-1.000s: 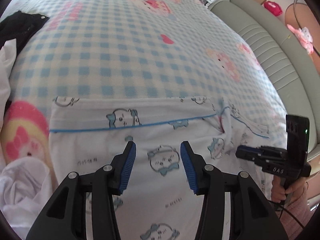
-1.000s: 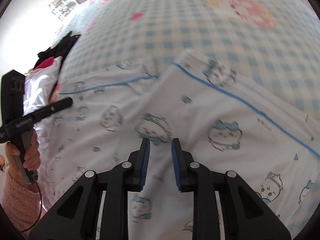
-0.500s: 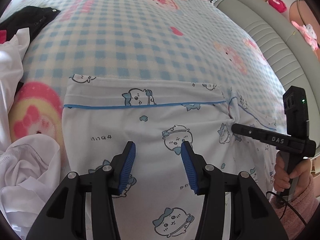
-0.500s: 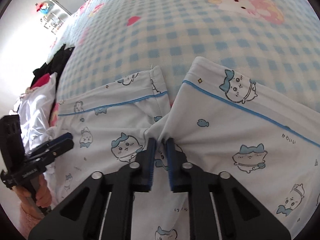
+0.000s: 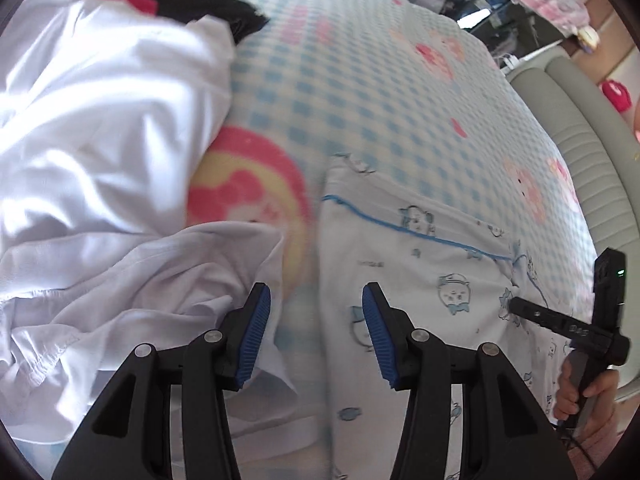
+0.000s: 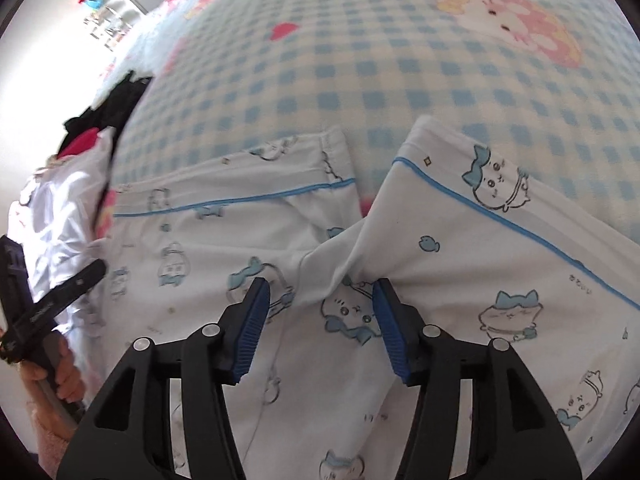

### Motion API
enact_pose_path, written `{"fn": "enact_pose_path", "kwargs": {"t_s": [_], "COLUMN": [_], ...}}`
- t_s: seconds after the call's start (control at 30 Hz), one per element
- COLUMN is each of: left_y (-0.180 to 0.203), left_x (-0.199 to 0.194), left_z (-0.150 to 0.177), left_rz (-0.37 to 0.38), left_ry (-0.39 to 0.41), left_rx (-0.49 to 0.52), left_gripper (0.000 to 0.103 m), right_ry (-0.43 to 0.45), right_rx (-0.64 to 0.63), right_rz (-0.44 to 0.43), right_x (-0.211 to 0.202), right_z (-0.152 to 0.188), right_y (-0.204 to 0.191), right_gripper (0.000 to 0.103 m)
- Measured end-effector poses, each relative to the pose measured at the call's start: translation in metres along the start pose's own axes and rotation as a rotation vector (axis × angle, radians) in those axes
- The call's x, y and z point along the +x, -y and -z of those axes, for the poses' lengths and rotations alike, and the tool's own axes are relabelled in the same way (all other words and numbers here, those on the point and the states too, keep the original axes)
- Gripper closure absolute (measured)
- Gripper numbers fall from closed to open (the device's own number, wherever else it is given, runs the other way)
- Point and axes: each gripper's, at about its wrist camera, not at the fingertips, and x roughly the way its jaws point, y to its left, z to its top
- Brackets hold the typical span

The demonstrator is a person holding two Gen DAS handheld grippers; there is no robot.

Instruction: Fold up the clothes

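Since a second ago, the left gripper (image 5: 316,336) has slid sideways, away from the middle of the pajama pants (image 6: 460,264) and over to their left edge. Now it hangs above the gap where that edge meets the crumpled white shirt (image 5: 100,152). Its jaws are spread wide and nothing is between them.

The right gripper (image 6: 320,328) has hardly moved. Half a second ago its blue pads (image 6: 252,328) were pinched on a little bump of cloth. Its jaws have just been opening, and now they stand wide apart. The bump of cloth sits loose between them and the pads do not press it.

The pants lie flat on the blue checked blanket (image 6: 400,60). Their two legs point away from the person and split like a V. The crotch, where the legs meet, is right under the right gripper, so that gripper is the nearer one to the middle. The left leg runs off toward the left gripper, whose right pad (image 5: 376,340) is over that leg's outer edge.

The pants are white with small blue cartoon animals and a thin blue line across each cuff. The cloth looks soft and thin, with a few wrinkles at the crotch.

I think the next move is to fold one leg over the other, along the long way of the pants.
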Motion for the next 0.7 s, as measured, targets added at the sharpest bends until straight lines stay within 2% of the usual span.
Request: {"fn": "enact_pose_path", "kwargs": {"t_s": [0.03,0.13,0.2,0.43,0.63,0.7], "left_y": [-0.001,0.01,0.021,0.049,0.045,0.043], "left_x": [0.002,0.01,0.015,0.028,0.027,0.027], "left_z": [-0.001,-0.004,-0.007,-0.014,-0.014,-0.014], "left_rz": [0.003,0.01,0.022,0.004,-0.011,-0.02], "left_ry": [-0.009,-0.037,-0.047,-0.053,-0.053,-0.058], "left_rx": [0.001,0.045,0.071,0.103,0.101,0.104], "left_gripper": [0.053,0.053,0.053,0.053,0.051,0.05], "right_ry": [-0.01,0.025,0.057,0.084,0.107,0.089], "right_rx": [0.007,0.003,-0.008,-0.019,0.011,0.039], "right_rz": [0.008,-0.002,0.003,0.013,0.059,0.004], "right_x": [0.006,0.001,-0.008,-0.027,-0.038,-0.038], "right_z": [0.0,0.002,0.005,0.011,0.016,0.014], "right_y": [0.002,0.002,0.002,0.013,0.033,0.039], "right_gripper": [0.063,0.089,0.099,0.1,0.102,0.102]}}
